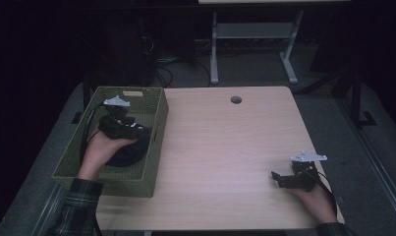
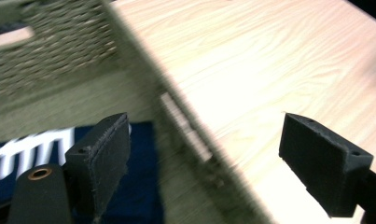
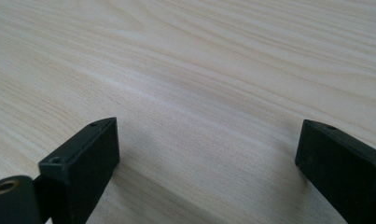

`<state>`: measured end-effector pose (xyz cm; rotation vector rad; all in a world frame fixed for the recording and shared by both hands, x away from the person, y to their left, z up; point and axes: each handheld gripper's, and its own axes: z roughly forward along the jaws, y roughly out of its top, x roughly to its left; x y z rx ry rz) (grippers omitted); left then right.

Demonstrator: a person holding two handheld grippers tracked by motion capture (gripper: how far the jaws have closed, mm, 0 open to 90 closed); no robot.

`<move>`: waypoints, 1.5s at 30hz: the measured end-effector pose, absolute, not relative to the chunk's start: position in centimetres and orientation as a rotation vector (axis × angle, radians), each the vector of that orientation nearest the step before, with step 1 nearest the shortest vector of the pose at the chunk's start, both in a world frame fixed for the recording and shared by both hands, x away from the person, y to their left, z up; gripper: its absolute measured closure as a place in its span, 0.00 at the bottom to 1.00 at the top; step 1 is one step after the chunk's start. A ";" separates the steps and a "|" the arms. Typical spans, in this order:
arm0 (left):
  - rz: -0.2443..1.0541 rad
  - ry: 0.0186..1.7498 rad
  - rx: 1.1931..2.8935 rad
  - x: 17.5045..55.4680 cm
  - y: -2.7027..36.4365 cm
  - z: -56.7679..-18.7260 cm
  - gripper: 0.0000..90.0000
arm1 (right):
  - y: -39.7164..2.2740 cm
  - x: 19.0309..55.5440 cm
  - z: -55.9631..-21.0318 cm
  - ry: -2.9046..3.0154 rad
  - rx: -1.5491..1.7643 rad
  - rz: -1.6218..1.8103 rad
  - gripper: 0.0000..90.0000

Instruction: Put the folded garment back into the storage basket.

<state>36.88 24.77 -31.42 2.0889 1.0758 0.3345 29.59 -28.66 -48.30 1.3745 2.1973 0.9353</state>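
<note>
1. Jaws are spread wide on the right gripper (image 1: 280,178), nothing held; it is rested low on the table (image 1: 225,147).
2. The left gripper (image 2: 204,163) is held open, empty, above the green basket (image 1: 154,162).
3. A dark blue cloth (image 2: 139,186) with white print is seen inside it.

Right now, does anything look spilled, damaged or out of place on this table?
Nothing stands out. The dark blue cloth lies inside the green basket, which overhangs the table edge. Both grippers, left and right, are open and empty.
</note>
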 end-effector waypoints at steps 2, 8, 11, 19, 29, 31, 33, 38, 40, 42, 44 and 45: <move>0.315 1.044 2.082 36.7 23.4 -31.5 0.17 | -28.7 29.6 -48.3 2.197 1.375 0.935 0.06; 0.280 0.968 2.092 36.4 19.3 -32.2 0.17 | -28.7 29.6 -48.3 2.197 1.375 0.935 0.06; 0.271 0.943 2.110 36.4 17.6 -32.9 0.17 | -28.7 29.6 -48.3 2.197 1.375 0.935 0.07; 0.239 0.875 2.150 35.7 13.4 -35.1 0.17 | -28.6 29.6 -48.3 2.196 1.377 0.935 0.07; 0.296 0.829 2.200 34.5 10.1 -39.4 0.15 | -28.6 29.6 -48.3 2.196 1.378 0.935 0.06; 0.291 0.836 2.209 34.2 9.9 -40.2 0.15 | -28.6 29.6 -48.3 2.197 1.378 0.936 0.06; 0.302 0.829 2.226 34.0 9.7 -41.3 0.15 | -28.6 29.6 -48.3 2.197 1.377 0.935 0.07; 0.327 0.825 2.248 33.4 9.6 -43.4 0.15 | -28.7 29.5 -48.3 2.202 1.368 0.938 0.06; 0.337 0.827 2.256 33.3 9.7 -44.0 0.15 | -28.7 29.4 -48.3 2.215 1.354 0.945 0.07; 0.333 0.832 2.264 33.1 9.9 -44.6 0.15 | -28.8 29.2 -48.3 2.228 1.343 0.948 0.06; 0.340 0.841 2.264 33.0 10.0 -45.1 0.15 | -28.8 29.2 -48.3 2.229 1.340 0.951 0.07; 0.342 0.841 2.265 33.0 10.1 -45.3 0.15 | -28.8 29.1 -48.3 2.228 1.340 0.952 0.06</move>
